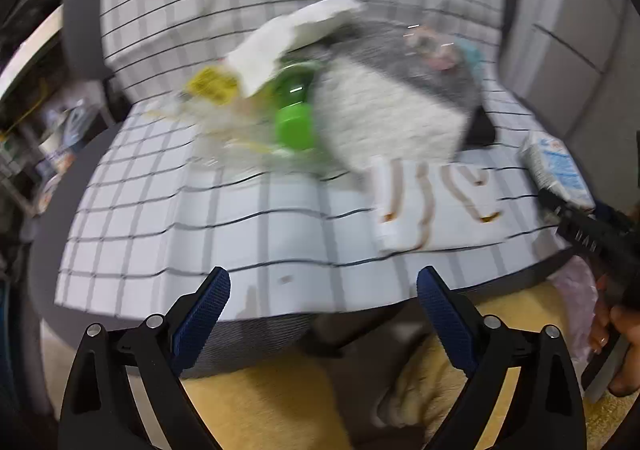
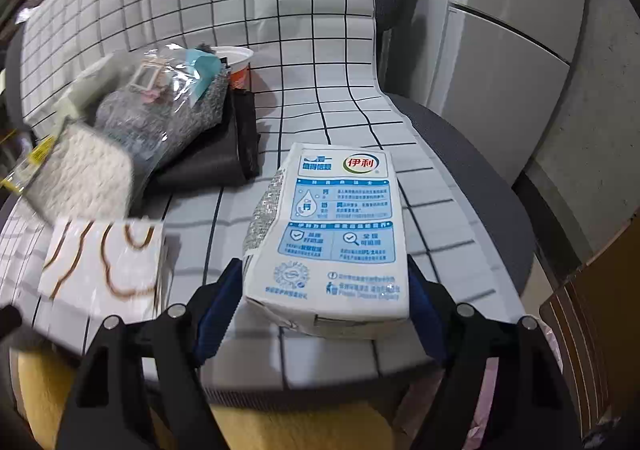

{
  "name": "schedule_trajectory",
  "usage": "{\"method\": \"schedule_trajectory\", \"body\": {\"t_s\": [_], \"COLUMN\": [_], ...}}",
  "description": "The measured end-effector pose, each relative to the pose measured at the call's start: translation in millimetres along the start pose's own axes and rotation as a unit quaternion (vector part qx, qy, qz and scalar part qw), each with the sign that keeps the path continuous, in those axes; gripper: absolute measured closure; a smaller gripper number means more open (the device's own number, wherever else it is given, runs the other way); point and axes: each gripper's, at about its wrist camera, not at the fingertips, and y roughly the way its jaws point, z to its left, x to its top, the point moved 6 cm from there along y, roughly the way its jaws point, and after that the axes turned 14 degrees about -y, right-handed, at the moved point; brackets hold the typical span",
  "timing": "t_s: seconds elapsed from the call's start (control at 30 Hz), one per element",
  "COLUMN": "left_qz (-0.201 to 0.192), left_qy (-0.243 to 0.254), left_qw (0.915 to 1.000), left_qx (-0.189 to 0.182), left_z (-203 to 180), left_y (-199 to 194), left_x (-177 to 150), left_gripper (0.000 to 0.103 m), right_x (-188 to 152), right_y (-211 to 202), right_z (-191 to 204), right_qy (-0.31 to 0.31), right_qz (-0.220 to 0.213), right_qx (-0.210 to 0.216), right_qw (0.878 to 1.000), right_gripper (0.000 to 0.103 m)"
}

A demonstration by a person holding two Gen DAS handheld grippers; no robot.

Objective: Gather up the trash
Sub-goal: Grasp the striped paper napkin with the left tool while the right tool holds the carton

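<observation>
1. On the checked sofa cover (image 1: 248,218), going left to right: a yellow wrapper (image 1: 212,84), a green bottle (image 1: 294,118), a white textured pad (image 1: 384,118), a flat packet with brown squiggles (image 1: 432,202), then the milk carton (image 1: 556,166).
2. The left gripper (image 1: 323,294) hangs with jaws wide apart, holding nothing, at the seat's front edge.
3. The right gripper (image 2: 326,300) is clamped on the milk carton (image 2: 332,226), one pad on each side.
4. Only the right wrist view shows a cup (image 2: 236,64) behind a dark folded cloth (image 2: 224,154); the left view is blurred.
</observation>
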Motion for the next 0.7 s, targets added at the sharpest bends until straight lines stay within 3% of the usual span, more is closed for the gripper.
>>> {"method": "schedule_trajectory", "body": {"t_s": [0.2,0.27,0.7], "left_qz": [0.001,0.009,0.024], "left_qy": [-0.006,-0.014,-0.021], "left_qw": [0.9974,0.9956,0.9914], "left_qx": [-0.071,-0.092,-0.127], "left_z": [-23.3,-27.5,-39.7], "left_y": [9.9,18.3,54.3], "left_x": [11.9,17.5,25.3], "left_gripper": [0.015,0.045,0.051], "right_x": [-9.6,-9.1,-13.3], "right_y": [-34.2,-43.2,-40.5], "right_z": [-19.1,-22.7,-27.4], "right_qy": [0.01,0.009,0.009], "right_qz": [-0.034,-0.046,-0.057], "right_qx": [-0.004,-0.008,0.013], "right_qw": [0.999,0.999,0.998], "right_gripper": [0.027,0.027,0.027]}}
